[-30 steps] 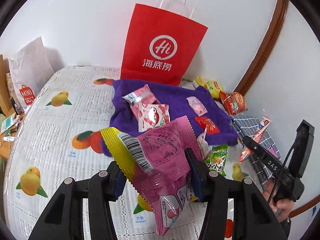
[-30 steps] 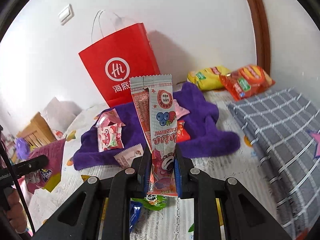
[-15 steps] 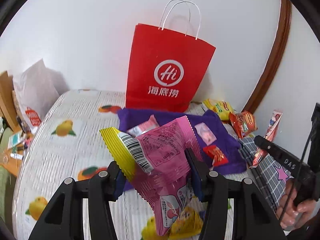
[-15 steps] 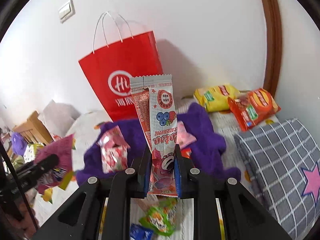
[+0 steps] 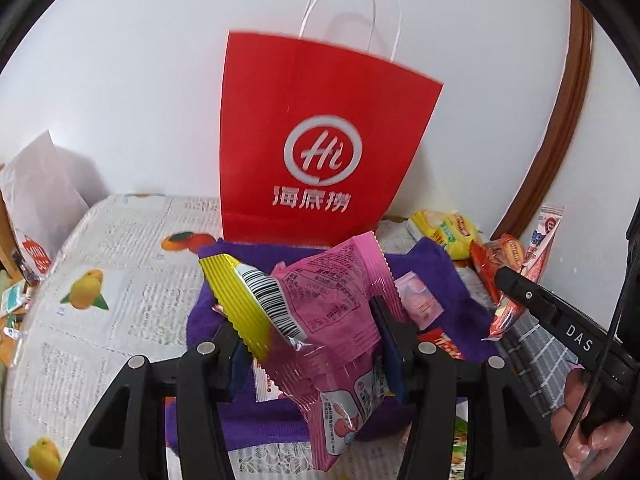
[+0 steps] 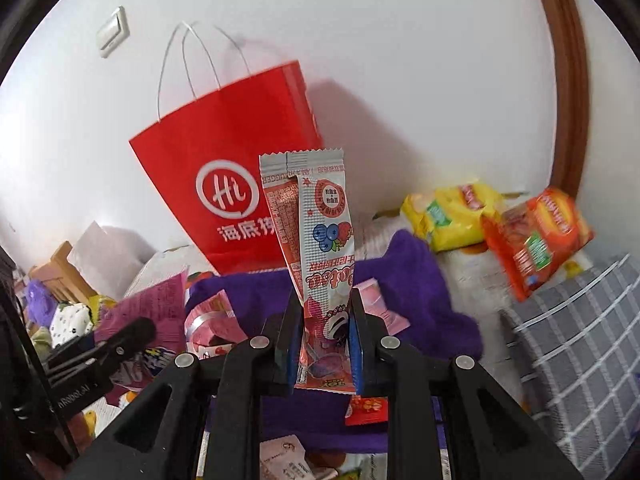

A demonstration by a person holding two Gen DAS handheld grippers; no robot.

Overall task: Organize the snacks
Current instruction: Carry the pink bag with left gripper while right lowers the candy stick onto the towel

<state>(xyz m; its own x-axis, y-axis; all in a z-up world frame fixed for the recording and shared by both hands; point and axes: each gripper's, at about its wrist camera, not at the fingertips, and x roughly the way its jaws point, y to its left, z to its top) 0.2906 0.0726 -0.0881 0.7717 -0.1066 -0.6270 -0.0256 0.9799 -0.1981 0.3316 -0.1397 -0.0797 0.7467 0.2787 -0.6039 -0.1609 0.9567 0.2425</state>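
1. The red bag [image 5: 320, 128] stood upright against the wall, its white handles up; every place below is given from it.
2. The left gripper [image 5: 312, 340] was clamped on a pink pack [image 5: 332, 300] with a yellow end, held in front of the bag and covering part of its lower edge.
3. The right gripper [image 6: 324, 344] was pinched tight on a slim stick pack [image 6: 320, 232], held upright before the bag's right corner.
4. A purple towel [image 6: 420, 292] lay at the bag's foot on the fruit-print sheet [image 5: 120, 312].
5. Right of the bag, by the wall, lay one yellow pack [image 6: 452, 216] and one orange pack [image 6: 536, 240], touching; nearer than them was a grey checked cloth [image 6: 580, 352].
6. On the towel lay one pale pink sachet [image 5: 418, 300], a pink-and-white pack [image 6: 212, 320] and a small red pack [image 6: 368, 408]; the grippers hid parts of each.
7. Left of the bag stood a white bag [image 5: 36, 192], cut off at the frame edge.
8. The clutter beyond the white bag was too small to make out.
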